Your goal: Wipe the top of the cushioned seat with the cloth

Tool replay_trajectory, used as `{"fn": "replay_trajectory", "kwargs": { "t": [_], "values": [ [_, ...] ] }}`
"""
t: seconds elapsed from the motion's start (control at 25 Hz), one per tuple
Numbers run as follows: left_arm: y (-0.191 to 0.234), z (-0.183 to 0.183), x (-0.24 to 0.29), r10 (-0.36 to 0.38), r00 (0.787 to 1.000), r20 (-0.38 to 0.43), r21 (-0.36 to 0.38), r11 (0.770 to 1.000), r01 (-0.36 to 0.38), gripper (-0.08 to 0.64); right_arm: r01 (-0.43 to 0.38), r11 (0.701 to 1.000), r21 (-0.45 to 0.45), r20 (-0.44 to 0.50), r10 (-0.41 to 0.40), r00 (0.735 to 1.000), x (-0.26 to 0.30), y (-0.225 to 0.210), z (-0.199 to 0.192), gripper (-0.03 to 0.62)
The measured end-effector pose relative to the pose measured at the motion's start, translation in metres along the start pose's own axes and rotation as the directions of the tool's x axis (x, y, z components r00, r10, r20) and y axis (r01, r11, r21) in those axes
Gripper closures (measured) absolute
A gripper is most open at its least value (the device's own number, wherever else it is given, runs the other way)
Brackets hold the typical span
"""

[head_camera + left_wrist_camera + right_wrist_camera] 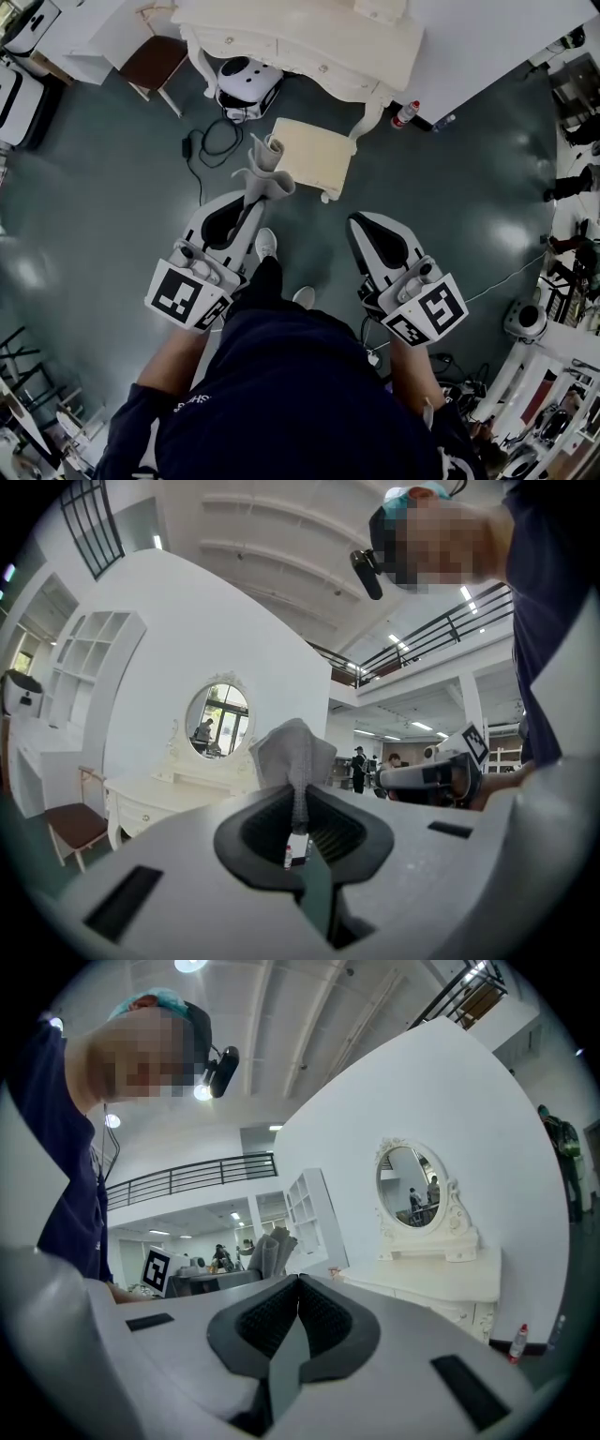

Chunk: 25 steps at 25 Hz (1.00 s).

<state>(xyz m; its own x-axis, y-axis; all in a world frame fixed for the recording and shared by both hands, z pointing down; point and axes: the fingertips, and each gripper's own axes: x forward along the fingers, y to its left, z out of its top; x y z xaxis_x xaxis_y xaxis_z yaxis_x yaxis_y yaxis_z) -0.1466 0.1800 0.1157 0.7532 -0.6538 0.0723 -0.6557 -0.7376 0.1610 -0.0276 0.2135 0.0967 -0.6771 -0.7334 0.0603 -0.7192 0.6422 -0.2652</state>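
The cream cushioned seat (314,155) stands on the dark floor in front of the dressing table (309,37), ahead of both grippers. My left gripper (255,194) is shut on a grey cloth (265,167), which bunches up past its tips and overlaps the seat's left edge in the head view. In the left gripper view the cloth (292,752) stands up from the closed jaws of the left gripper (298,808). My right gripper (354,223) is held to the right and nearer than the seat. Its jaws are pressed together with nothing between them in the right gripper view (298,1290).
A brown-seated chair (155,61) stands at the far left. A white rounded device (246,86) and a black cable (211,141) lie left of the seat. A bottle (405,113) lies by the table's right leg. Racks and equipment line the right side.
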Motion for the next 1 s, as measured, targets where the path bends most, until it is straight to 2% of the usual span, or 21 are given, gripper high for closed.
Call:
{"fn": "replay_trajectory", "kwargs": {
  "t": [0.44, 0.72, 1.0],
  "values": [
    [0.11, 0.01, 0.044, -0.066, 0.997, -0.028, -0.018, 0.998, 0.066, 0.528, 0.075, 0.997, 0.011, -0.023, -0.075, 0.997, 0.102, -0.038, 0.011, 0.571],
    [0.156, 0.012, 0.07, -0.099, 0.994, -0.045, -0.009, 0.995, 0.098, 0.528, 0.119, 0.993, 0.021, -0.038, -0.118, 0.992, 0.145, -0.061, 0.015, 0.571],
    [0.187, -0.007, 0.083, -0.093, 0.993, -0.07, -0.055, 0.994, 0.09, 0.528, 0.145, 0.989, 0.025, -0.08, -0.142, 0.987, 0.171, -0.077, 0.007, 0.571]
  ]
}}
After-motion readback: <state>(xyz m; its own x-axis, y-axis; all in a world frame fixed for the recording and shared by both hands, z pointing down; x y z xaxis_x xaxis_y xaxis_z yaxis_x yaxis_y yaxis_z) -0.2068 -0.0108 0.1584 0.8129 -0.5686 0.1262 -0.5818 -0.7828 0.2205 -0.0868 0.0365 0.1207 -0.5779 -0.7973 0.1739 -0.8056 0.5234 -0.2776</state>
